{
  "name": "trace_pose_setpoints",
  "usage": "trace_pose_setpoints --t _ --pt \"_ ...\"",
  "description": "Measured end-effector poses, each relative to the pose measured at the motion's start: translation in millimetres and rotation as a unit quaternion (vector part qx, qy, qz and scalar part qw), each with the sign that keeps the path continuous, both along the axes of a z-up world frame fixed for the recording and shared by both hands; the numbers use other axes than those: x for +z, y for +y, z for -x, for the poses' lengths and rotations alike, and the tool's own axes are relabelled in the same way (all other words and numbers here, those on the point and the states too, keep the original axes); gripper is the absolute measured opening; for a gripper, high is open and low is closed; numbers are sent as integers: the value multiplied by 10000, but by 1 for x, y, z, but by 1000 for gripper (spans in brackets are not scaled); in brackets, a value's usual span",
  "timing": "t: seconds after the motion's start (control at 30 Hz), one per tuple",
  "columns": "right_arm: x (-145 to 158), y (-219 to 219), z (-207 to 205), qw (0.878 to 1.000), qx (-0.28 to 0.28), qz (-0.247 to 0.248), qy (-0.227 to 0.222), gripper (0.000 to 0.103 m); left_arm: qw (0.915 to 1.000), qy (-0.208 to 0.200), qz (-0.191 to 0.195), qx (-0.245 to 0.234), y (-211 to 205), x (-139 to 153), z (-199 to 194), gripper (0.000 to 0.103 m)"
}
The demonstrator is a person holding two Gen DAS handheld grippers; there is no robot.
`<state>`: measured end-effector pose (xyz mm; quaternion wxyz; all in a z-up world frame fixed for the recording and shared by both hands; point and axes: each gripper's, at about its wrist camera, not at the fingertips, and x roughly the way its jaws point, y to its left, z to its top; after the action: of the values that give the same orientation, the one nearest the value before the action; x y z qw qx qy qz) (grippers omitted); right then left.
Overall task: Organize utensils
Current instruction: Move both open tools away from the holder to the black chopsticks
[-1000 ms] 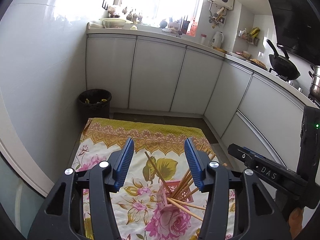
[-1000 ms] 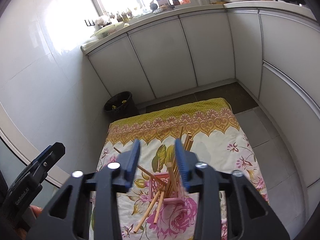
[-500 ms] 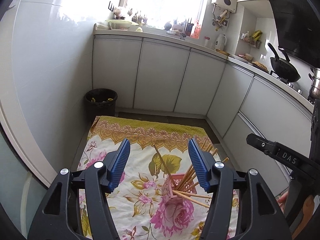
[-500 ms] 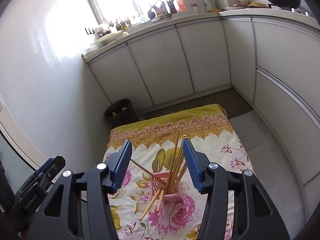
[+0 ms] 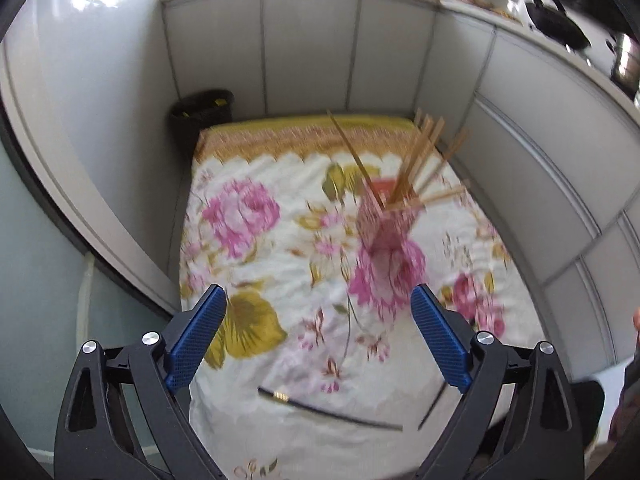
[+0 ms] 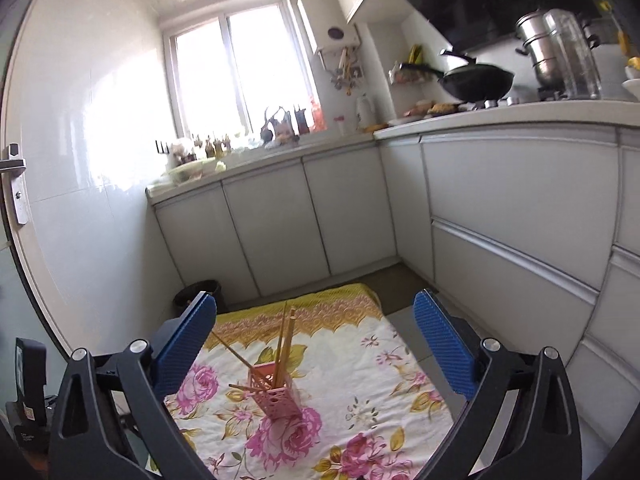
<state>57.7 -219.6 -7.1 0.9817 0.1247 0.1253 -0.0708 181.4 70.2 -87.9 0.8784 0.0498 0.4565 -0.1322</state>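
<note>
Wooden chopsticks, seemingly plastic pink holder, matt floral cloth

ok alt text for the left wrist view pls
A pink holder of wooden chopsticks stands on a floral cloth on a kitchen floor. Two dark chopsticks lie loose near the left claw, whose jaws are opening with nothing between them.

- A pink perforated holder stands upright on a floral cloth spread on the floor
- Wooden chopsticks stand in it, fanned out and leaning; one pokes out sideways through its wall
- Two dark chopsticks lie flat on the cloth, well apart from the holder, the second angled beside the first
</note>
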Motion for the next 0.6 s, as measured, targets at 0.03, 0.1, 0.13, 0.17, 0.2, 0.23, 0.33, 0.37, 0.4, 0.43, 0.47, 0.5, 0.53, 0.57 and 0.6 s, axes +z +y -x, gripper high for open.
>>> trace_pose_setpoints --t 0.03,0.1,0.13,0.17,0.2,0.23,0.33,0.37,0.4,0.43,0.47,0.5,0.53,0.57,0.6 --pt "-3 -1 11 10000 -16 45 -62 96 9996 171 -159 -168 -4 -10 7 89" --pt "-18 -3 29 9998 120 115 -73 96 9968 421 -620 -279 -12 -30 19 89" --pt "-26 -5 33 9997 213 112 -19 96 9952 580 -766 -210 -13 -41 22 89" --pt "-37 -9 33 9990 331 27 293 96 9930 915 -742 -46 -10 -54 21 89" --pt "-48 -11 29 9967 371 -86 715 96 9903 1250 -594 141 -3 -66 20 89" --pt "-60 -14 22 9925 400 -215 1133 96 9853 1598 -453 395 6 -80 17 88" --pt "-94 -22 17 9801 545 -541 1832 96 9566 2636 -84 1238 37 -127 8 62" --pt "-102 -23 20 9780 578 -597 1915 96 9453 2906 115 1477 47 -140 5 57" --pt "-111 -23 21 9752 644 -661 2011 96 9355 3091 265 1693 55 -150 3 51" --pt "-119 -24 20 9722 729 -743 2099 96 9274 3203 379 1893 62 -156 2 48" --pt "-127 -25 18 9691 774 -819 2196 96 9229 3240 420 2036 66 -159 0 48" --pt "-134 -28 18 9659 815 -882 2293 96 9190 3235 401 2219 71 -163 -2 48" --pt "-142 -30 15 9622 857 -967 2398 96 9162 3217 382 2357 72 -163 -5 47" --pt "-149 -32 13 9590 882 -1058 2477 96 9137 3213 399 2456 72 -163 -9 47" --pt "-156 -35 14 9564 891 -1139 2538 96 9109 3207 440 2559 73 -164 -11 46"
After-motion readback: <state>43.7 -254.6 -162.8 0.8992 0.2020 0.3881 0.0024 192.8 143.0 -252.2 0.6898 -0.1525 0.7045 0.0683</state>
